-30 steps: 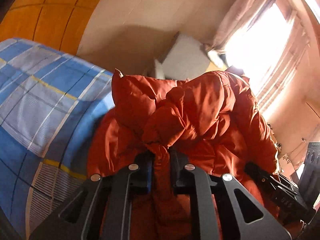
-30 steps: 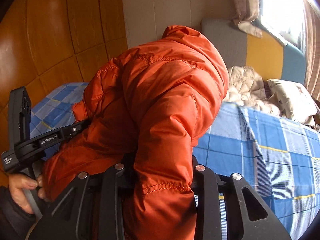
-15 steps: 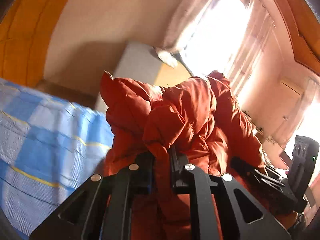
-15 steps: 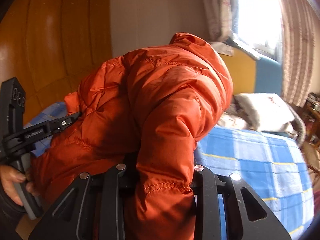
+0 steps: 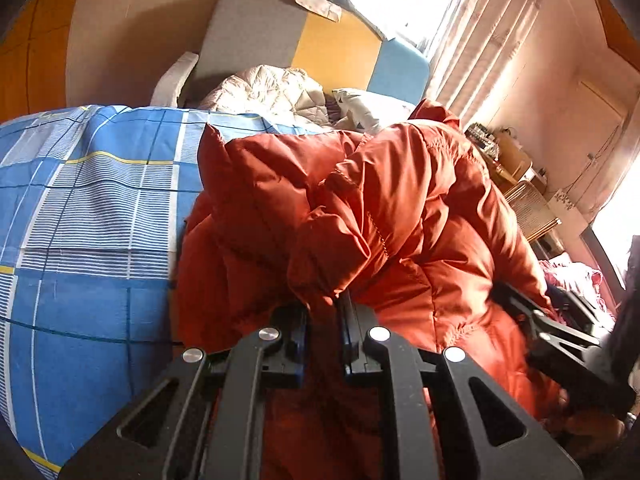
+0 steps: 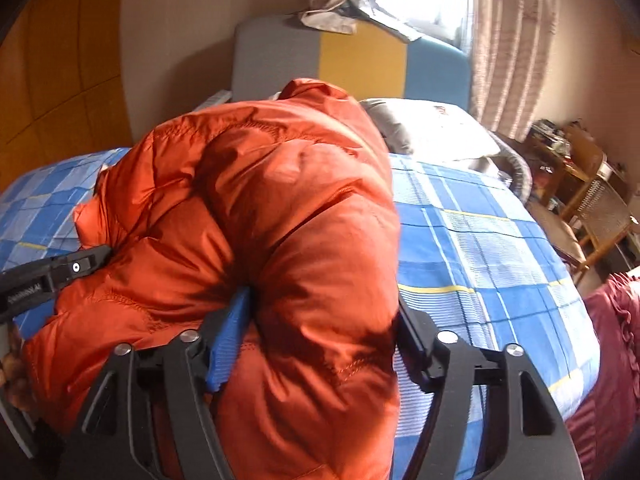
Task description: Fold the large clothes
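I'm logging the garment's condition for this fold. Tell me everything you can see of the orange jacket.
The orange jacket is a puffy, quilted coat of smooth, slightly shiny fabric with stitched seams. It is bunched into a rumpled heap, not flat, over the blue checked bedsheet. The left gripper pinches a narrow fold of it, jaws nearly closed. The right gripper has a thick roll of it between widely parted jaws; whether they press it is unclear.

1. Your jacket is a puffy orange one — quilted, shiny, with stitched seams across its panels.
2. It is bunched into a rounded heap, folds pushed up in the middle, and is not flat.
3. It sits over the near part of the blue checked bed, and its peaked top points toward the headboard.
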`<state>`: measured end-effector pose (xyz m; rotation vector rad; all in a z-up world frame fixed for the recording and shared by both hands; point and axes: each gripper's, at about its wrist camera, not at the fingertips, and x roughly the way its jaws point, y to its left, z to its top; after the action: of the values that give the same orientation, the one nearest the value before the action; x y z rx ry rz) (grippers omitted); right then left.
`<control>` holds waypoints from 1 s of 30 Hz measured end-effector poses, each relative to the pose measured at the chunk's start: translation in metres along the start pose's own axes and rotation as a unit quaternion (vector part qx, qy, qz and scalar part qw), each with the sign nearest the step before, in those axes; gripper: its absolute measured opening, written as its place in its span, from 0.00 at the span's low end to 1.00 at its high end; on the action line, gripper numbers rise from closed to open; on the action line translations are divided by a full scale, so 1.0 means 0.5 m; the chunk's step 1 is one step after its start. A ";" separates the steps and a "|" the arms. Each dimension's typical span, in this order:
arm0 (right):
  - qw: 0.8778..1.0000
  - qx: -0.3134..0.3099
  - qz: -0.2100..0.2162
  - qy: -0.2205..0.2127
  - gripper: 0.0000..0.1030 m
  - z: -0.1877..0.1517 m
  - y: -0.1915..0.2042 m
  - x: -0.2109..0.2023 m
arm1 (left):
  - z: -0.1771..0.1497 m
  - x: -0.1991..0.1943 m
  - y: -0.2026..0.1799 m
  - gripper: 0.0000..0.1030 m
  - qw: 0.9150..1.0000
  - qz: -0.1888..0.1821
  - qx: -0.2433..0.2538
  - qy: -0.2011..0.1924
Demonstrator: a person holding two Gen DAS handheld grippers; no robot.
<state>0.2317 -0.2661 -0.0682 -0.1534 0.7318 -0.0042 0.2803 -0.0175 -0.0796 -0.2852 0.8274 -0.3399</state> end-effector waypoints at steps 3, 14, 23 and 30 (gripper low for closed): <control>1.000 -0.002 -0.017 -0.004 0.70 -0.002 0.031 -0.005 | -0.014 0.001 0.011 0.14 1.000 0.020 -0.017 -0.001; 0.999 0.035 -0.007 -0.019 0.72 -0.036 0.006 -0.028 | -0.046 0.011 -0.017 0.20 0.996 0.083 -0.011 -0.015; 1.000 0.007 -0.001 -0.012 0.45 -0.068 0.044 -0.087 | -0.048 0.009 -0.022 0.21 0.996 0.087 -0.005 -0.020; 1.000 -0.014 -0.013 0.023 0.45 -0.085 0.059 -0.035 | -0.051 0.015 -0.035 0.22 0.994 0.104 0.018 -0.030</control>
<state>0.1886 -0.2416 -0.0919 -0.1901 0.7764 -0.0233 0.2625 -0.0395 -0.0943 -0.1732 0.7841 -0.1504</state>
